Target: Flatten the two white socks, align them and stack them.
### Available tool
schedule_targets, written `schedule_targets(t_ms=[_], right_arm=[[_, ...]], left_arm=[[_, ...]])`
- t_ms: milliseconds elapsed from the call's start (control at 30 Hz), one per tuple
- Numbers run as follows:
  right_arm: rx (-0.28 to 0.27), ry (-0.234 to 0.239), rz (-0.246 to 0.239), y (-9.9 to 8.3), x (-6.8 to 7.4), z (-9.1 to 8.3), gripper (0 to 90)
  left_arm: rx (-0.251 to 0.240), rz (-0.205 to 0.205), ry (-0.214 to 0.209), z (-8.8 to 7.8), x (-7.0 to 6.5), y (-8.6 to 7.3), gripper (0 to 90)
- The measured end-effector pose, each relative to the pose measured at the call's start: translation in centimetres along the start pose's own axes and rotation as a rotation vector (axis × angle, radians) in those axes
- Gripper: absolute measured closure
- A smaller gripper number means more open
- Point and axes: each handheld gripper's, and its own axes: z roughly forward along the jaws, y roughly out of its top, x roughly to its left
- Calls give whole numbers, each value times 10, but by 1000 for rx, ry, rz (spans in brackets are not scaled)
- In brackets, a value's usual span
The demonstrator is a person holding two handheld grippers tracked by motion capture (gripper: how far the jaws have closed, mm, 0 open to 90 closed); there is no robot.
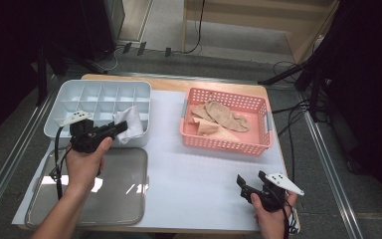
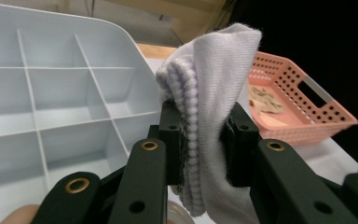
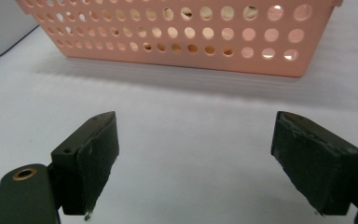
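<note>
My left gripper (image 1: 121, 128) is shut on a folded white sock (image 1: 130, 123), holding it over the front right corner of the pale divided organiser box (image 1: 69, 92). In the left gripper view the ribbed white sock (image 2: 209, 102) is pinched between both black pads, with the divided organiser box (image 2: 51, 98) to the left. A pink basket (image 1: 226, 144) holds several beige socks (image 1: 219, 117). My right gripper (image 1: 242, 183) stands open low over the white mat near the front right, empty, facing the pink basket (image 3: 205, 42).
A grey metal tray (image 1: 119, 199) lies at the front left under my left forearm. A white mat (image 1: 199, 174) covers the wooden table. Cables and dark stands ring the table at the back and right.
</note>
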Motion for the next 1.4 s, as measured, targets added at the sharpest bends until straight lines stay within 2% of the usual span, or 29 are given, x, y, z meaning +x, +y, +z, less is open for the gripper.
schedule_targets(t_ms=[167, 367, 467, 533, 600, 667, 733, 833, 933, 967, 1067, 1200, 1267, 1333, 1400], right_arm=[[5, 6, 1, 0, 2, 1, 156], [1, 8, 5, 0, 0, 0, 157], [4, 12, 6, -1, 0, 0, 157], [5, 13, 7, -1, 1, 0, 158], [6, 13, 5, -1, 1, 1, 158], [8, 12, 2, -1, 2, 1, 161], [11, 10, -1, -2, 2, 1, 161], [6, 15, 2, -1, 1, 2, 163], [6, 12, 8, -1, 1, 2, 164], [6, 12, 10, -1, 1, 2, 164], [4, 13, 13, -1, 0, 2, 164], [-1, 16, 21, -1, -1, 1, 164], [-1, 17, 28, -1, -2, 1, 164], [-2, 18, 33, -1, -2, 1, 164], [-2, 18, 35, -1, -2, 1, 164]], left_arm=[[6, 0, 56, 19, 9, 1, 737], [10, 5, 92, 35, 12, 2, 734], [18, 26, 134, 50, 11, 0, 731], [29, 29, 146, 57, 10, -2, 728], [44, 49, 180, 64, 9, -5, 725], [69, 57, 184, 70, 9, -9, 724], [69, 82, 196, 73, 6, -13, 724], [81, 92, 194, 73, 4, -15, 722], [132, 95, 162, 73, 4, -15, 711], [167, 96, 144, 74, 5, -15, 705], [194, 75, 125, 71, 7, -11, 662], [116, 19, 142, 62, 10, -2, 426], [112, 10, 136, 62, 10, 4, 371], [128, 8, 116, 67, 9, 11, 394], [157, 9, 111, 73, 9, 14, 507]])
